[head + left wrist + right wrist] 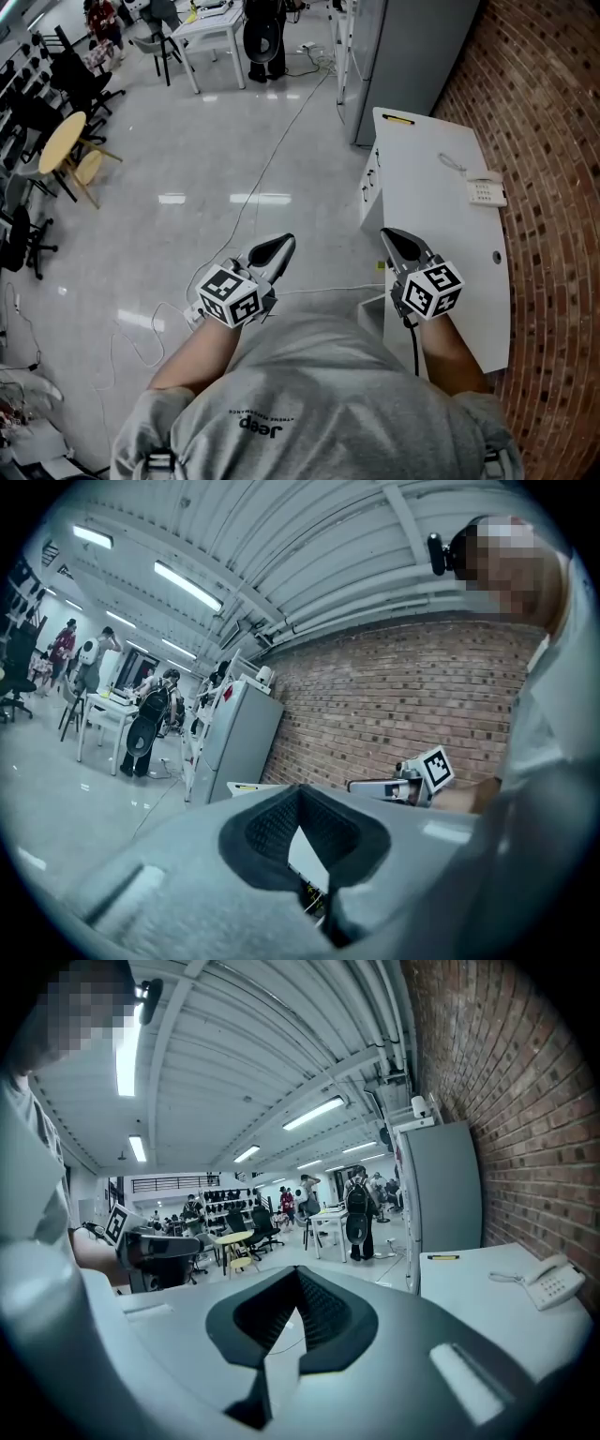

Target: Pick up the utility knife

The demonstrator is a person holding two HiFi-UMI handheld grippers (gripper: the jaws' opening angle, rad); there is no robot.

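A small yellow-and-black utility knife (397, 119) lies at the far end of the white table (441, 234). It also shows as a thin yellow strip in the right gripper view (442, 1257) and the left gripper view (246, 787). My left gripper (281, 244) hangs over the floor, left of the table, with its jaws shut and empty (300, 789). My right gripper (390, 236) is at the table's near left edge, shut with nothing in it (298, 1274). Both are well short of the knife.
A white desk phone (486, 190) with a cord sits on the table's right side. A tall grey cabinet (403, 56) stands beyond the table, a brick wall (553, 141) to its right. Cables (272, 159) run over the glossy floor; a yellow round table (61, 141) and chairs stand far left.
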